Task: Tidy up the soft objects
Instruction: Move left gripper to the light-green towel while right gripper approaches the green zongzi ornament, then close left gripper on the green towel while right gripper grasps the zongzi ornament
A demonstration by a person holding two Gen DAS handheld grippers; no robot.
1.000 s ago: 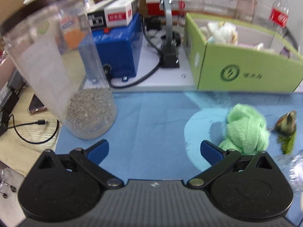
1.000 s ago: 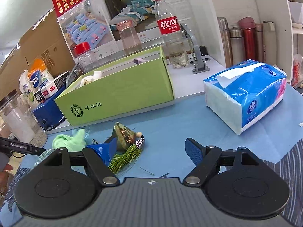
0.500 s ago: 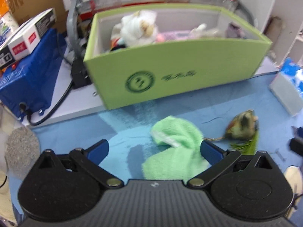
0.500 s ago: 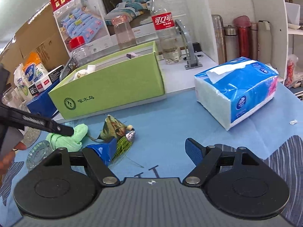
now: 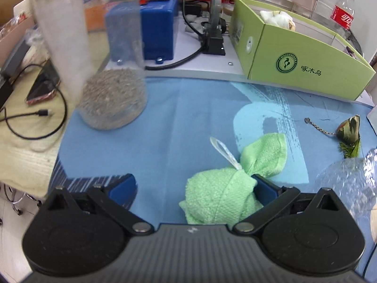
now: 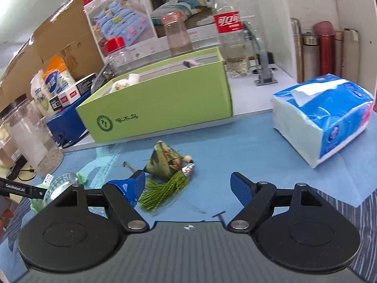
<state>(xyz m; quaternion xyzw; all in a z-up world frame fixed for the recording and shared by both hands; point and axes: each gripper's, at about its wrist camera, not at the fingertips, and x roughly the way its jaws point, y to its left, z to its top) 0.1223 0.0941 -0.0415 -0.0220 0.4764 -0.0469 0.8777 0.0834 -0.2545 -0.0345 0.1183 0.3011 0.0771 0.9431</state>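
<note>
The left gripper (image 5: 194, 187) is wide open. The soft green fluffy towel (image 5: 233, 186) lies low in the middle of the frame, between its fingers and touching the right one, so it looks ready to be squeezed. The right gripper (image 6: 187, 187) is open too, holding nothing; the green cloth dumpling charm with a tassel (image 6: 166, 165) sits just past its left finger. The green cardboard box (image 6: 165, 108) waits higher up, probably where soft things go.

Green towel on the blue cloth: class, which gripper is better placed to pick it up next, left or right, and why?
Left. The left gripper is open with the green towel between its fingers; the right gripper is open over the tasselled ornament.
</note>
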